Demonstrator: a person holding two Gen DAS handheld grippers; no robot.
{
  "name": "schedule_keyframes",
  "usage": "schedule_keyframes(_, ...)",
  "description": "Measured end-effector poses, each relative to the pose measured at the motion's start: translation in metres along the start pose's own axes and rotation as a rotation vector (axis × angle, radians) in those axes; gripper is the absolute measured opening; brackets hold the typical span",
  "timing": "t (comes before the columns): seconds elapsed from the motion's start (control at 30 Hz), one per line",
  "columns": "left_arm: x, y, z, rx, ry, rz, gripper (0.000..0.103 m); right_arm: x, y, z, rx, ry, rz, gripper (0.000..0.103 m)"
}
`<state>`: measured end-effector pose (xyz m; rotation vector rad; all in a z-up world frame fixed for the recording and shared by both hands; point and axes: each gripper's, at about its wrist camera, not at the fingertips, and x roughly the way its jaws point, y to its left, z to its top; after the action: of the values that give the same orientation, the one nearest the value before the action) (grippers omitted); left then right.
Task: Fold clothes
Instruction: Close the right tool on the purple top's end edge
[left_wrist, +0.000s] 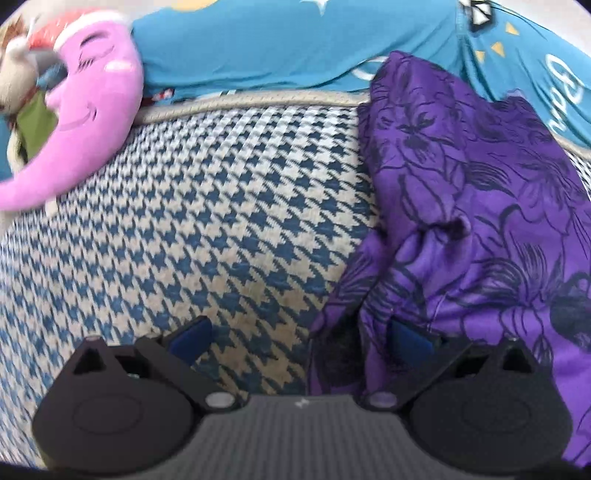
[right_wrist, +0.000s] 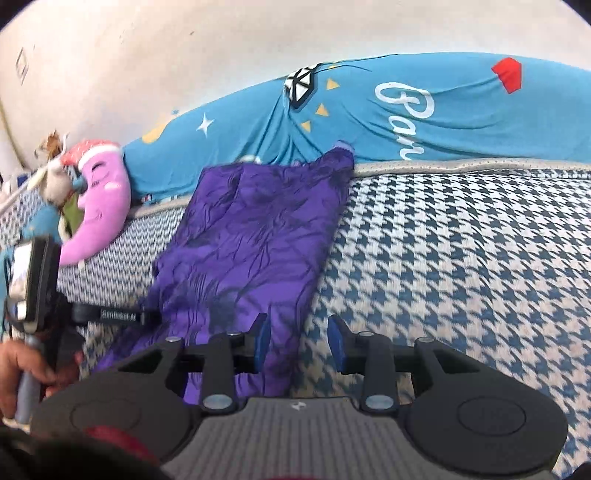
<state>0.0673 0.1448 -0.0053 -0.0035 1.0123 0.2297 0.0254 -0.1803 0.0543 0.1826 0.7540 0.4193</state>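
Purple garment laid out on a houndstooth bed, a handheld gripper at either side of its near end.

A blue-and-white houndstooth woven mattress cover (right_wrist: 461, 258) fills the scene, with a turquoise printed bedsheet bundle (right_wrist: 424, 122) heaped along its far edge against a cream wall (right_wrist: 147, 55). The purple floral-print garment (right_wrist: 251, 236) lies in a long strip running from that bundle toward me, rumpled at its near end. A pink crescent-moon plush toy (right_wrist: 99, 199) sits well left of it. The left gripper (left_wrist: 299, 336) stands wide open, its right finger (left_wrist: 410, 339) tucked among purple folds, gripping nothing. The right gripper (right_wrist: 298, 343) is partly open over the garment's near right edge, its left finger (right_wrist: 263, 341) above cloth, nothing pinched.
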Motion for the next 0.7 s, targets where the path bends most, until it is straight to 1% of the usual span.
schedule_keyframes(0.07,0.002,-0.001,0.001,-0.008,0.006,0.010,0.103,0.006,-0.005,0.006,0.022,-0.013,0.015,0.034)
schedule_keyframes(0.17,-0.001,-0.010,-0.002,0.024,-0.014,0.051,0.103,0.015,-0.012,0.016,0.036,-0.033,0.022,0.034)
schedule_keyframes(0.27,-0.002,-0.014,-0.002,0.033,-0.025,0.070,0.103,0.026,-0.019,0.025,0.065,-0.047,0.034,0.034)
schedule_keyframes(0.4,-0.001,-0.014,-0.001,0.017,-0.015,0.073,0.103,0.040,-0.026,0.036,0.087,-0.062,0.040,0.035)
schedule_keyframes(0.47,-0.001,-0.014,-0.002,-0.002,-0.004,0.071,0.103,0.049,-0.030,0.041,0.098,-0.067,0.046,0.037)
schedule_keyframes(0.53,-0.001,-0.014,-0.003,-0.013,0.003,0.074,0.103,0.056,-0.032,0.046,0.109,-0.073,0.051,0.042)
schedule_keyframes(0.7,-0.004,-0.014,-0.004,-0.026,0.011,0.076,0.103,0.076,-0.040,0.058,0.160,-0.080,0.085,0.043)
